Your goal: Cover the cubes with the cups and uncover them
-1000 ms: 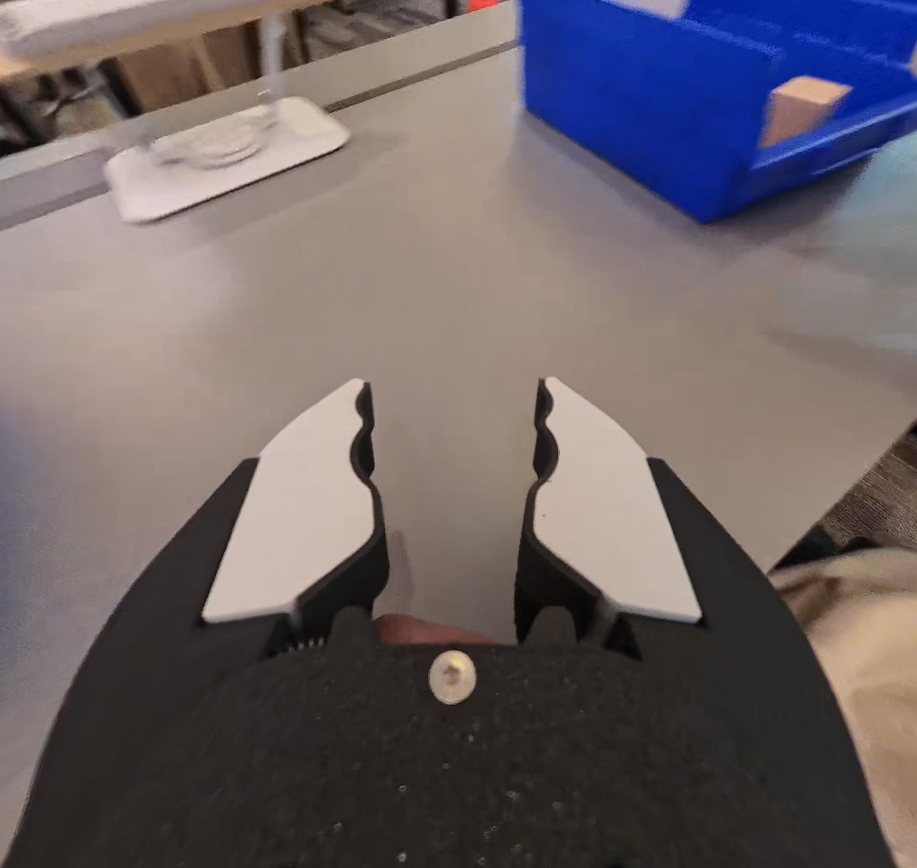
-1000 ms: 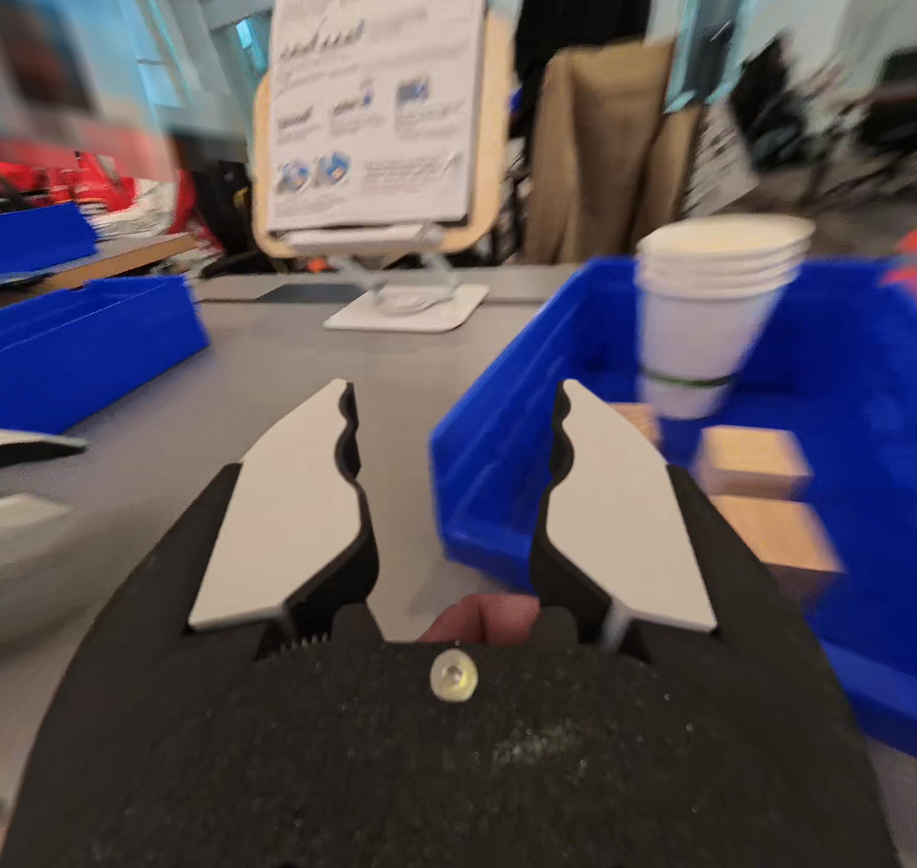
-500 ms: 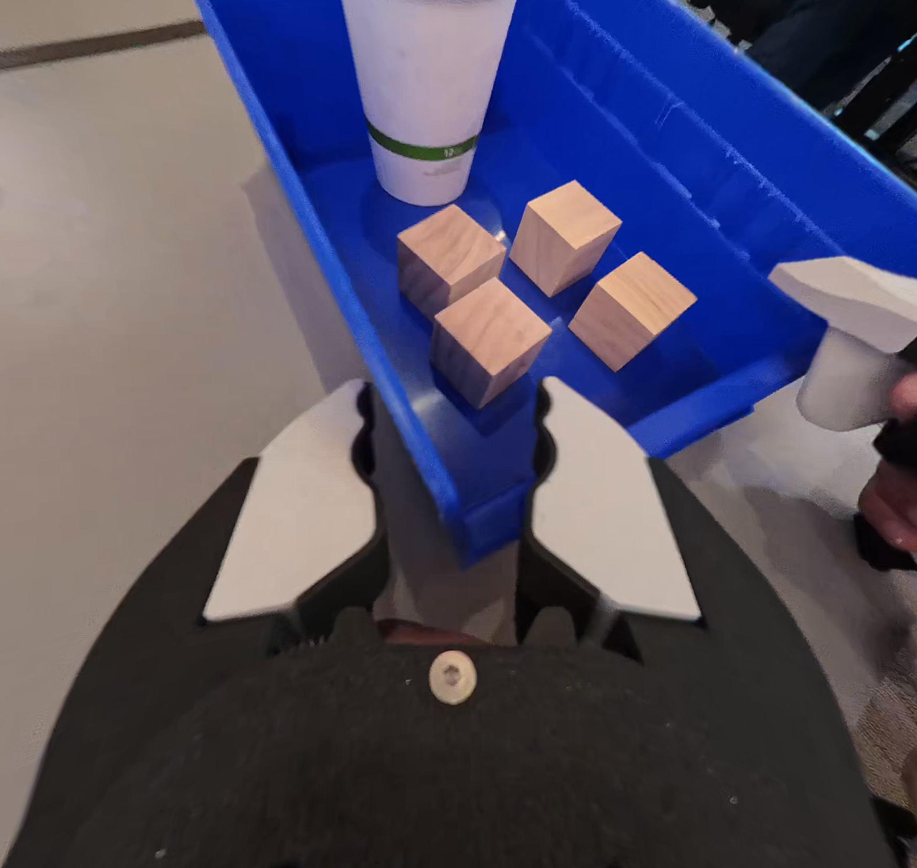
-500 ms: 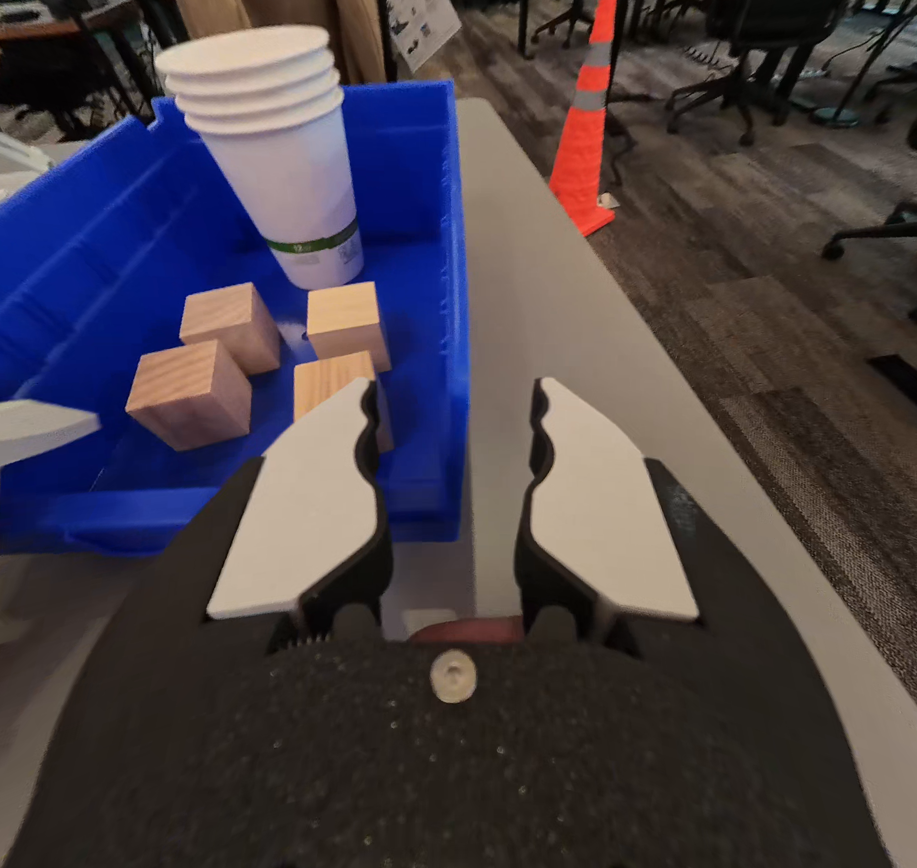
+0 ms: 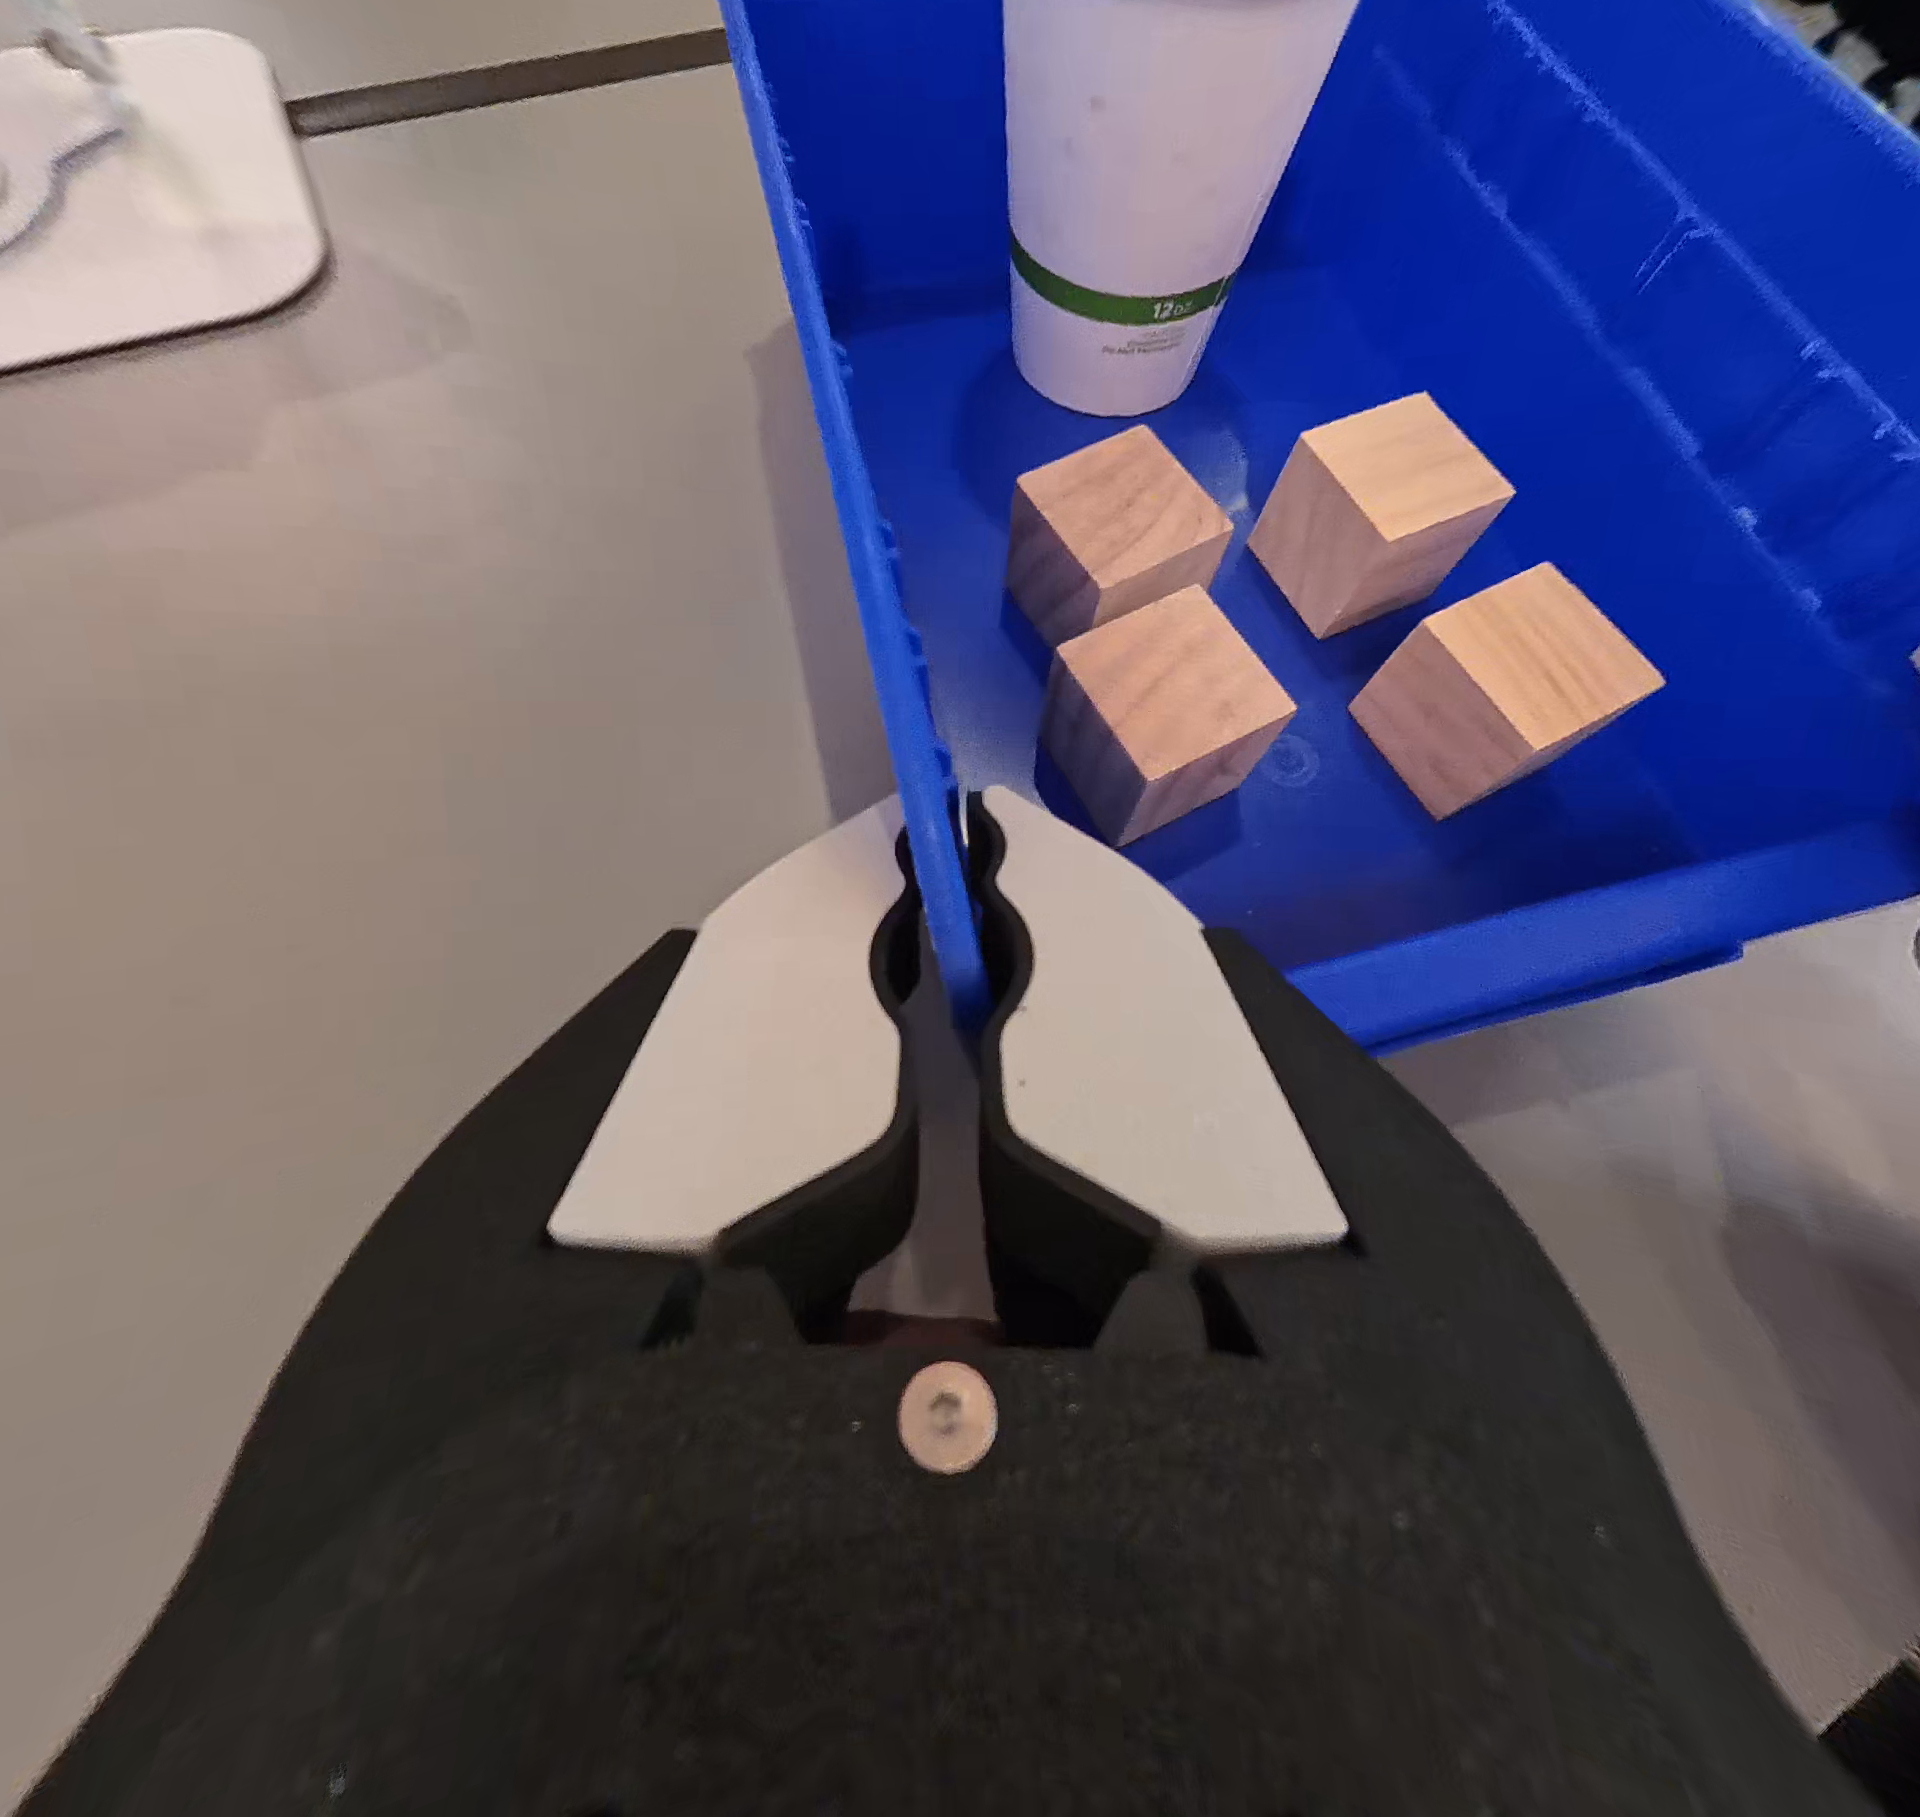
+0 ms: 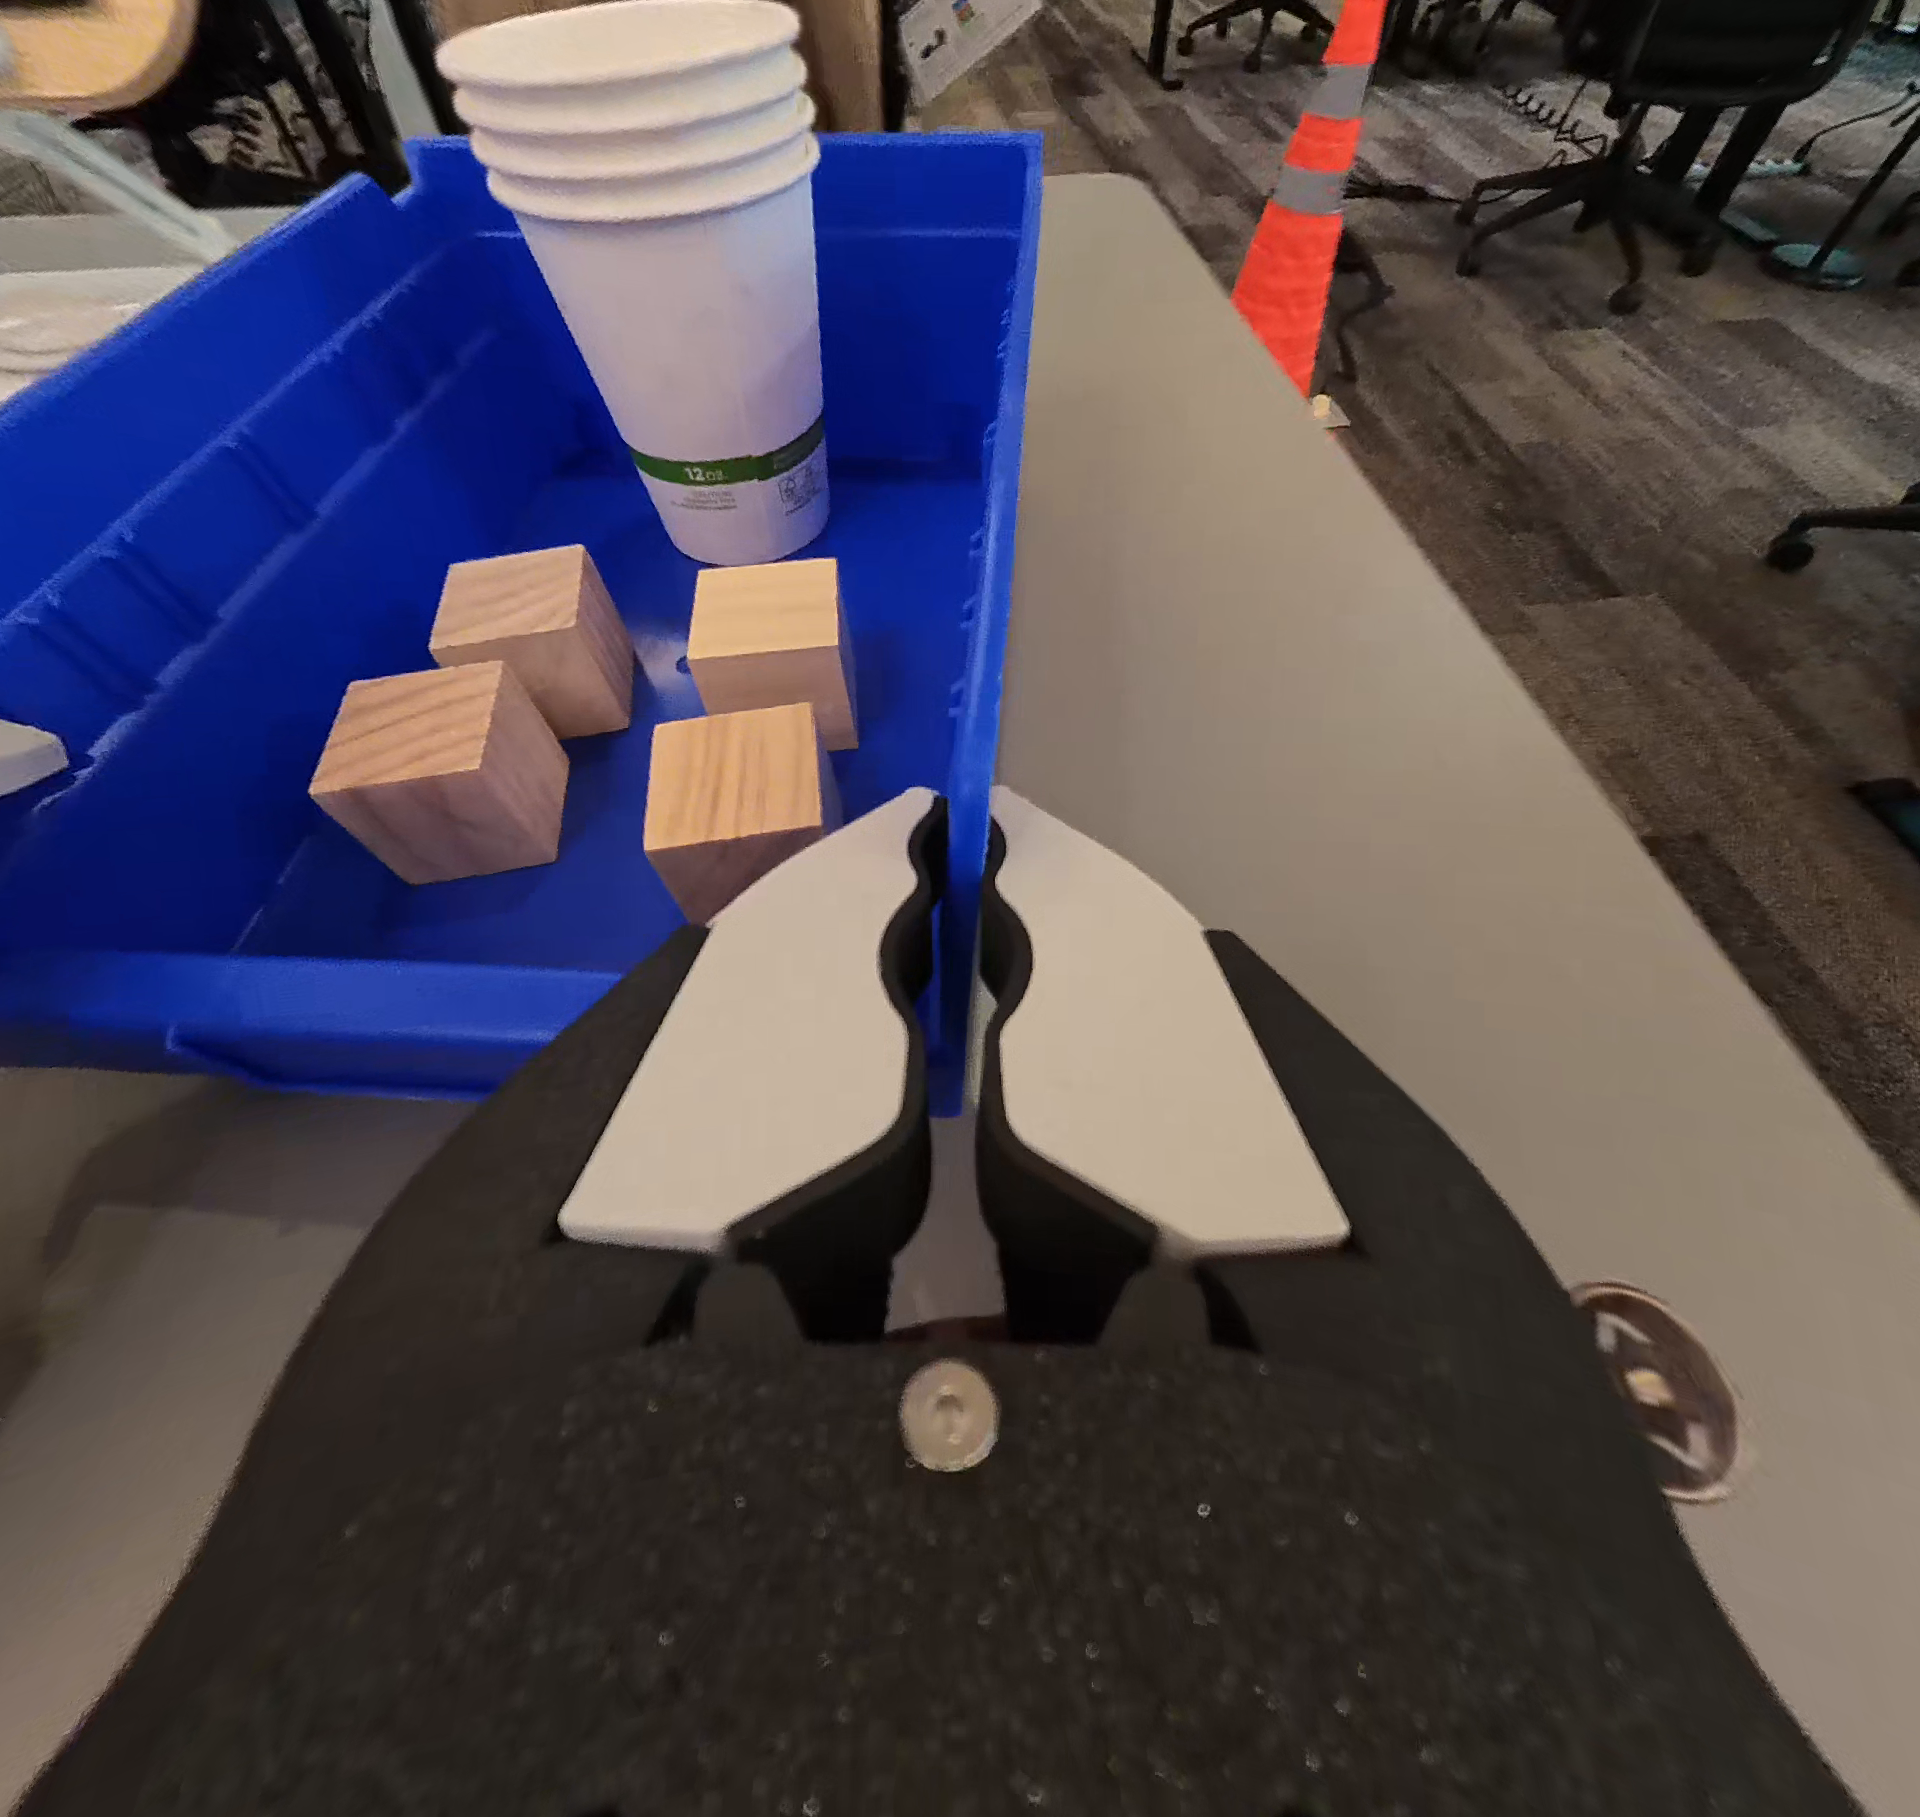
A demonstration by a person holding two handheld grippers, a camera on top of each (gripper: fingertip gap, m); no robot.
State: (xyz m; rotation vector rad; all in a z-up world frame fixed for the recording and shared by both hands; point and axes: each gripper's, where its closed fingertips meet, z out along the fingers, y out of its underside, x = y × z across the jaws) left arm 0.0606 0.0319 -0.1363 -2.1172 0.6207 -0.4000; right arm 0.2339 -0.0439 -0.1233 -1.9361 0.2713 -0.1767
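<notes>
2 grippers, left gripper and right gripper, have just clenched the blue bin's side walls. 4 cubes and stacked cups sit untouched, so covering hasn't begun.

Cups and cubes, all sitting inside my blue bin.

A nested stack of white paper cups stands upright, mouths up, toward the far end of the bin floor, a green band ringing the outermost cup near its base. Just in front of it I see four plain wooden cubes resting flat in a loose two-by-two cluster, each turned a little differently. The left pair touch or nearly touch; the right pair sit slightly apart. All four are uncovered, and the back-left cube lies just beside the stack's base.
</notes>
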